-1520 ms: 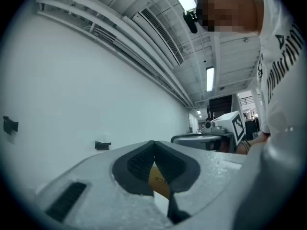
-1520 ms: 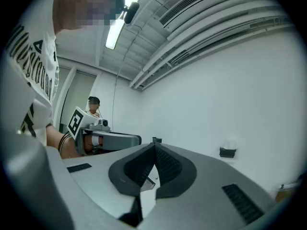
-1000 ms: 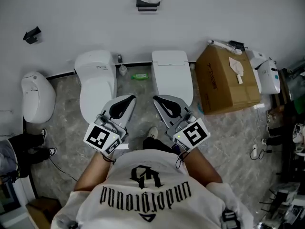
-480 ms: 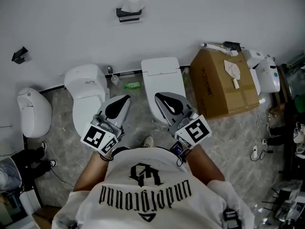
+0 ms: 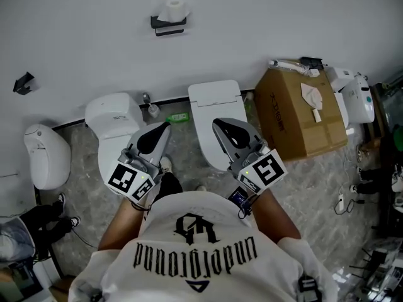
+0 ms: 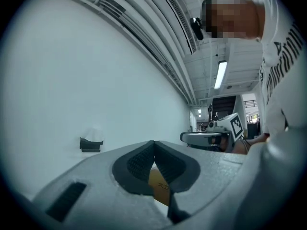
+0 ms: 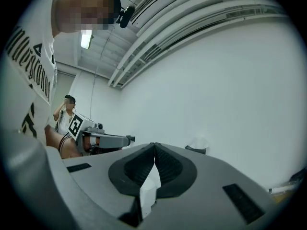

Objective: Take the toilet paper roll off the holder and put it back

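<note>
A white toilet paper roll (image 5: pixel 172 9) sits on a black holder (image 5: pixel 167 24) fixed to the white wall, well ahead of both grippers. My left gripper (image 5: pixel 162 128) and right gripper (image 5: pixel 220 125) are held level, side by side, above the two toilets. Both are shut with nothing in them. In the left gripper view the roll (image 6: pixel 94 134) and holder (image 6: pixel 90 144) show left of the closed jaws (image 6: pixel 154 143). The right gripper view has the roll (image 7: pixel 198 142) just right of its closed jaws (image 7: pixel 154 145).
Below the grippers stand a round toilet (image 5: pixel 117 128) and a square toilet (image 5: pixel 215 109), with a green bottle (image 5: pixel 178 116) between them. A cardboard box (image 5: pixel 296 112) stands at the right, a urinal (image 5: pixel 43 155) at the left. Another black fitting (image 5: pixel 23 82) hangs on the wall.
The person has stepped along with both shut grippers. In the head view the holder and roll have slid left and lower, and the toilets now lie further down the picture.
</note>
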`<action>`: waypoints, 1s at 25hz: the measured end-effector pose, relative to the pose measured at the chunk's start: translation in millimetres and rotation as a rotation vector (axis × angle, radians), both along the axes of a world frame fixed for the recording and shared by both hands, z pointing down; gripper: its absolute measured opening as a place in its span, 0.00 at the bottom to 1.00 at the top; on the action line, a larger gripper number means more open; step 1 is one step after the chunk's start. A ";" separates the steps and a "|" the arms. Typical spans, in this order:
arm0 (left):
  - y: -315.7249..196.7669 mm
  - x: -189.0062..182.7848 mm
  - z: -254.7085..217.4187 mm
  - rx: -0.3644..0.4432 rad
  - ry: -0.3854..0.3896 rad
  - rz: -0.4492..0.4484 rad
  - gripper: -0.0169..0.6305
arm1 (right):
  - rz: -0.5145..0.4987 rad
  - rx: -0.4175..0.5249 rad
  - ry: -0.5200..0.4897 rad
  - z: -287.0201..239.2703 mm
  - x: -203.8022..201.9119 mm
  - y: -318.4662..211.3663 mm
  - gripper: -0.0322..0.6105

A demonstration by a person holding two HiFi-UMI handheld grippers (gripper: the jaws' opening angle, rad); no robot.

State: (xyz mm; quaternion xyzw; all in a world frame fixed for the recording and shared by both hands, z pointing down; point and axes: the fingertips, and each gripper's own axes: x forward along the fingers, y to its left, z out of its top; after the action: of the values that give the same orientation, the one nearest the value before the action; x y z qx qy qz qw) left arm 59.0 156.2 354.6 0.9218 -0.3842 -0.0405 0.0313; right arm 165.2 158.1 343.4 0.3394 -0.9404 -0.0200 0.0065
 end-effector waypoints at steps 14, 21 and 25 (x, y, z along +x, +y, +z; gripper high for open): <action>-128.4 -61.6 -4.5 -0.004 0.031 0.056 0.05 | 0.091 -0.020 0.010 -2.4 -54.6 -119.2 0.07; -178.6 -106.4 -6.8 -0.013 0.041 0.107 0.05 | 0.133 -0.027 0.011 -5.3 -98.6 -165.1 0.07; -201.3 -133.1 -10.2 0.003 0.033 0.125 0.05 | 0.159 -0.022 0.019 -9.0 -121.7 -187.5 0.07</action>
State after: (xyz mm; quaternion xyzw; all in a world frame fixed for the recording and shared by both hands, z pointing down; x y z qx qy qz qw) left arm -74.1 -45.1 344.4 0.9433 -0.3251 -0.0544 0.0385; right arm 43.5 -29.4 334.4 0.4126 -0.9106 -0.0122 0.0207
